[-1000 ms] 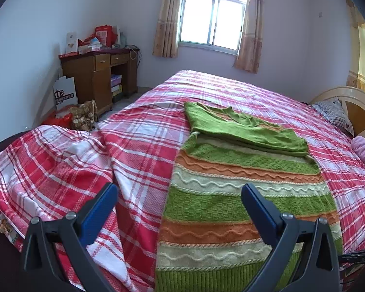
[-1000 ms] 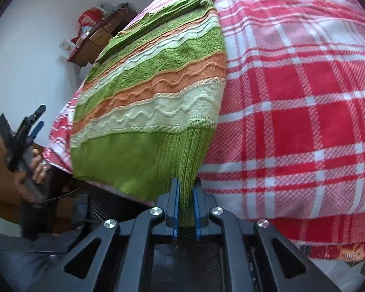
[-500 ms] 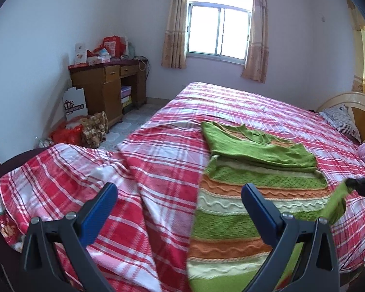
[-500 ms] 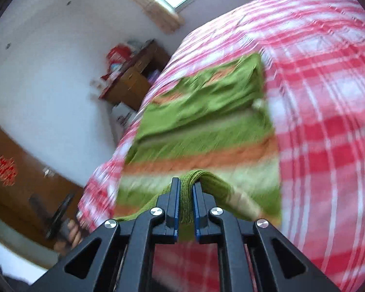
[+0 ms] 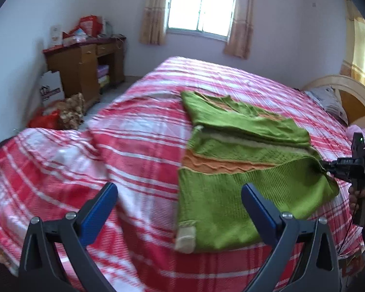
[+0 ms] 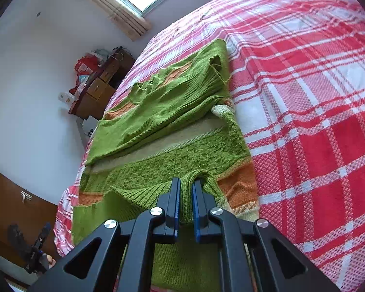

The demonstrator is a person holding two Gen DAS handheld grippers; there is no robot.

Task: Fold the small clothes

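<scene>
A green, orange and cream striped knit sweater [image 5: 233, 160] lies on the red plaid bed [image 5: 138, 146]. Its sleeves are folded across the far part and its green ribbed hem is doubled up over the stripes. My right gripper [image 6: 185, 189] is shut on the hem's corner [image 6: 185, 206] and holds it over the sweater's middle; it also shows in the left wrist view [image 5: 328, 166] at the sweater's right edge. My left gripper [image 5: 180, 202] is open and empty, held in the air short of the bed's near edge, left of the folded hem.
A wooden desk [image 5: 85, 65] with clutter stands against the left wall, with bags [image 5: 56, 116] on the floor beside it. A window [image 5: 202, 12] is at the back. The headboard [image 5: 348, 92] and pillows [image 5: 328, 102] are at the far right.
My right gripper has carried the hem from hanging over the bed's near edge up and over the sweater's body, folding it. My left gripper has risen and pulled back a little, staying open.
</scene>
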